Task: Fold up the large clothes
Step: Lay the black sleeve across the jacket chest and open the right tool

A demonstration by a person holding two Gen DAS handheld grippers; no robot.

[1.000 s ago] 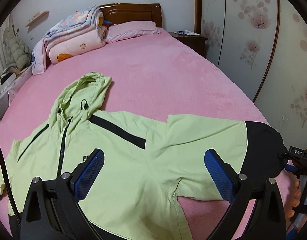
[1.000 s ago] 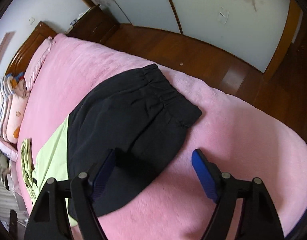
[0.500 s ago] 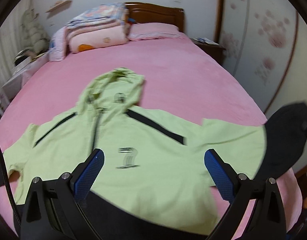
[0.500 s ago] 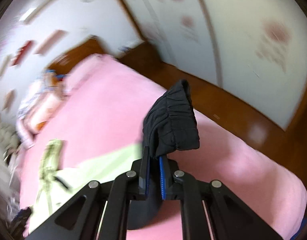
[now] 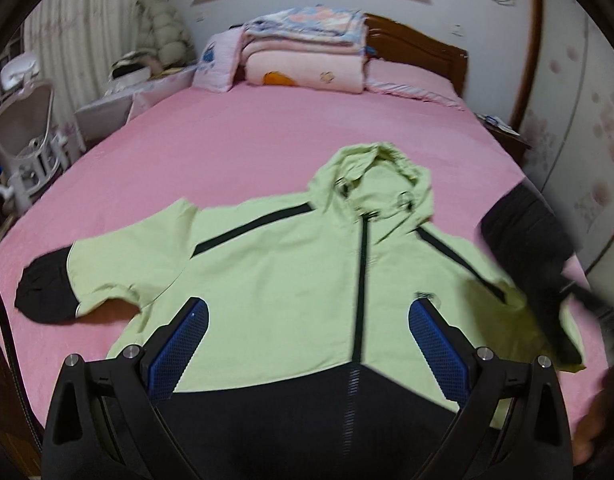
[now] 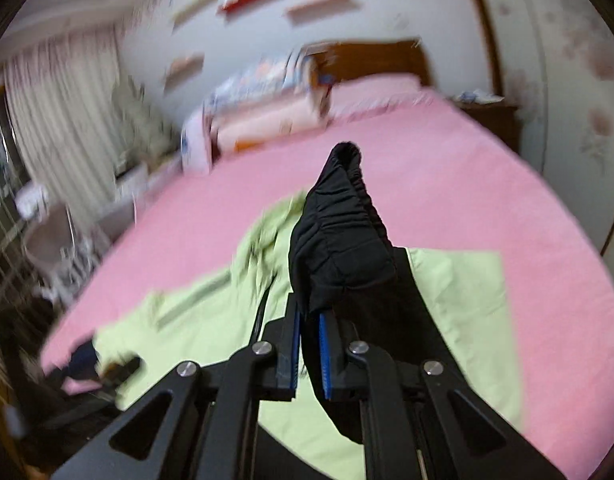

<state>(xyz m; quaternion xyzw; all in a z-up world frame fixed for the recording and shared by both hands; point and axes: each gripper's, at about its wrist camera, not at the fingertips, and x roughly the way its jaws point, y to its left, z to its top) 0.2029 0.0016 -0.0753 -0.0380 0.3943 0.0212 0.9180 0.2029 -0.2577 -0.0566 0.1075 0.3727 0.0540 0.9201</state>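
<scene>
The pink bed [image 5: 267, 148] carries everything; on it the green jacket [image 5: 291, 272] lies face up and spread flat, zip closed, hood [image 5: 381, 172] pointing toward the headboard, its dark hem nearest me. One sleeve lies out flat to the side, its black cuff [image 5: 45, 294] on the sheet; the other sleeve is lifted off the bed in my right gripper [image 6: 309, 354], whose jaws are pinched nearly together on the gathered black sleeve end [image 6: 343, 240], the cloth bunched and standing up past the pads. My left gripper [image 5: 305, 344] hangs over the lower front with its jaws spread wide and nothing between them.

As I judge it, the step is to bring this sleeve in across the chest; to do it well I should carry the cuff low and level so the fold line falls straight along the shoulder seam; lay it flat before I let go; the free gripper could steady the body so the front does not drag and wrinkle.
</scene>
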